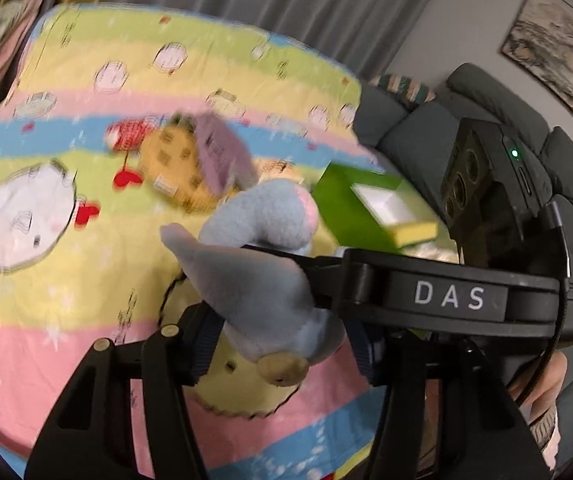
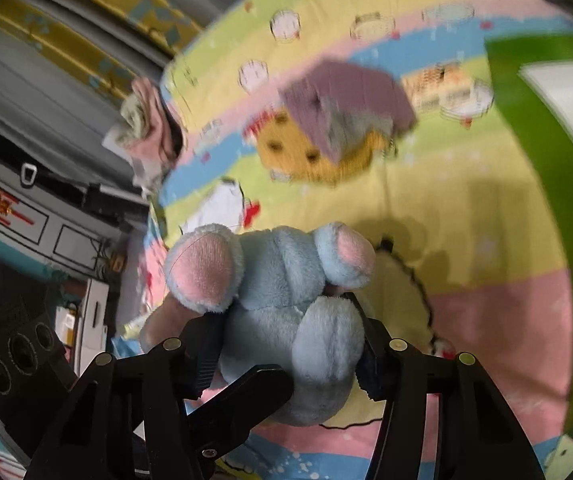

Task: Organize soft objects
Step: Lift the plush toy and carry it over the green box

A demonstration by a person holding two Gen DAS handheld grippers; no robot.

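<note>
Grippers (image 1: 282, 344) (image 2: 286, 356) both clamp blue plush (image 2: 282, 300); house toy (image 2: 334, 128) (blurred) and green box (image 1: 350, 208) lie beyond.

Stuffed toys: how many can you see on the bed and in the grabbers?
2. The blue plush mouse is pinched by both the left gripper and right gripper. The yellow plush house lies farther back on the striped blanket. Others may be hidden.

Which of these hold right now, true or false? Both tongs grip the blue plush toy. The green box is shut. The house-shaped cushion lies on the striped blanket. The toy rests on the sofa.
1. Both tongs, left and right, grip the blue plush toy: true.
2. The green box is shut: false, its top is open.
3. The yellow house-shaped cushion with purple roof lies on the striped blanket: true.
4. The toy rests on the grey sofa: false, it is held over the blanket.
</note>
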